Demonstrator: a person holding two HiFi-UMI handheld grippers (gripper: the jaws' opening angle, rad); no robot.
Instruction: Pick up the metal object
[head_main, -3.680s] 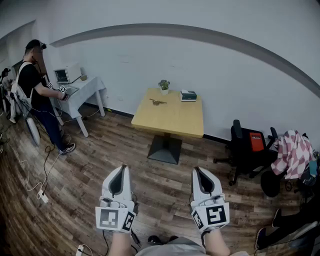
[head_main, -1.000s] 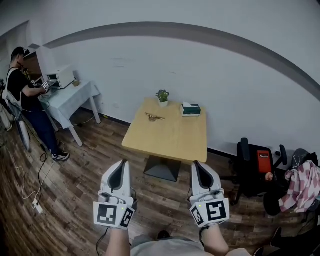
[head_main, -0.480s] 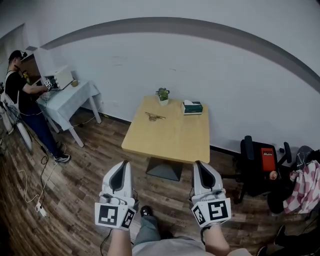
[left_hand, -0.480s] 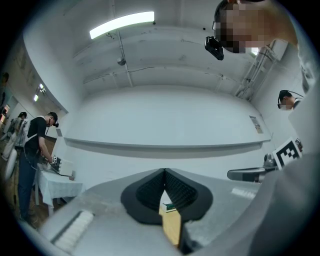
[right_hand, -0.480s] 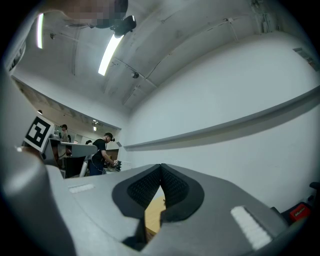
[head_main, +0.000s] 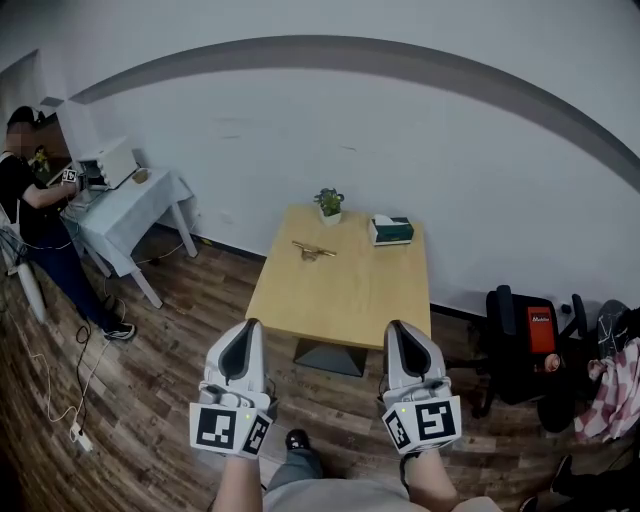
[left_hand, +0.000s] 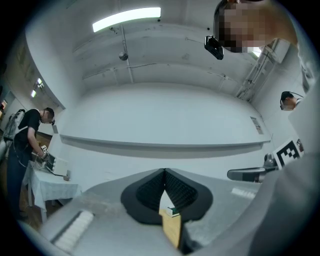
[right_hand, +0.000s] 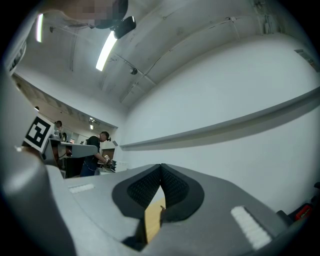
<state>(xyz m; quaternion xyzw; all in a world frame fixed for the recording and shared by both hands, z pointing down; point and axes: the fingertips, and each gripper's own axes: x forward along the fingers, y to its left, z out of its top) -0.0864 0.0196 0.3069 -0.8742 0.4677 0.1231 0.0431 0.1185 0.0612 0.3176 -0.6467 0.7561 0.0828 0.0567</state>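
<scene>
Approaching looks like the step in hand: the left tool and right tool, each with jaws pressed together on nothing, hang short of the counter's near edge. The metal object lies toward the counter's far edge, well apart from both. Next, I judge, one tool must reach over it and spread. At the counter's far edge a pot holds a small plant; the box nearby shows no contents.
</scene>
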